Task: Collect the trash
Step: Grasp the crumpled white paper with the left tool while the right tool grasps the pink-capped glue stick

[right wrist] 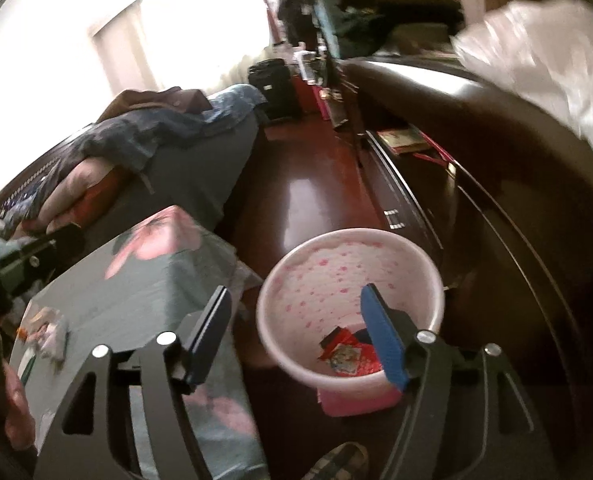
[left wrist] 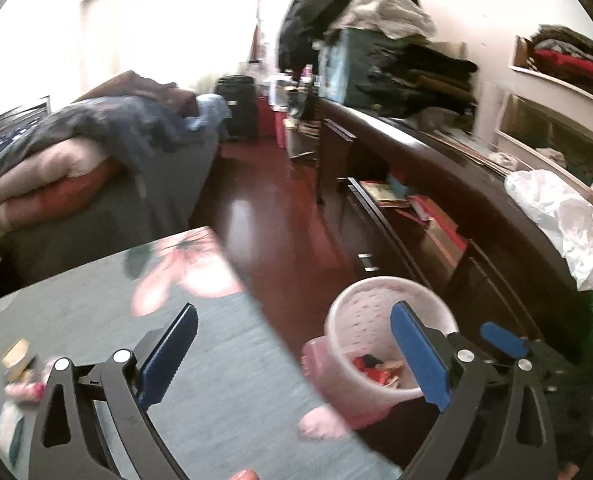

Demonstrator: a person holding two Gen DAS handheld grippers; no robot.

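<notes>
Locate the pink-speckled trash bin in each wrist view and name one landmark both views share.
Left wrist view: the trash bin sits low and right of centre, on the floor, partly behind the left tool's right blue finger.
Right wrist view: the bin is at lower centre, wrappers visible inside.
Shared landmark: the floral tablecloth, just left of the bin.

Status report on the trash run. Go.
Both claws, left and right, open, empty. Bin holds wrappers. Scraps left on table. Nothing blocking.
</notes>
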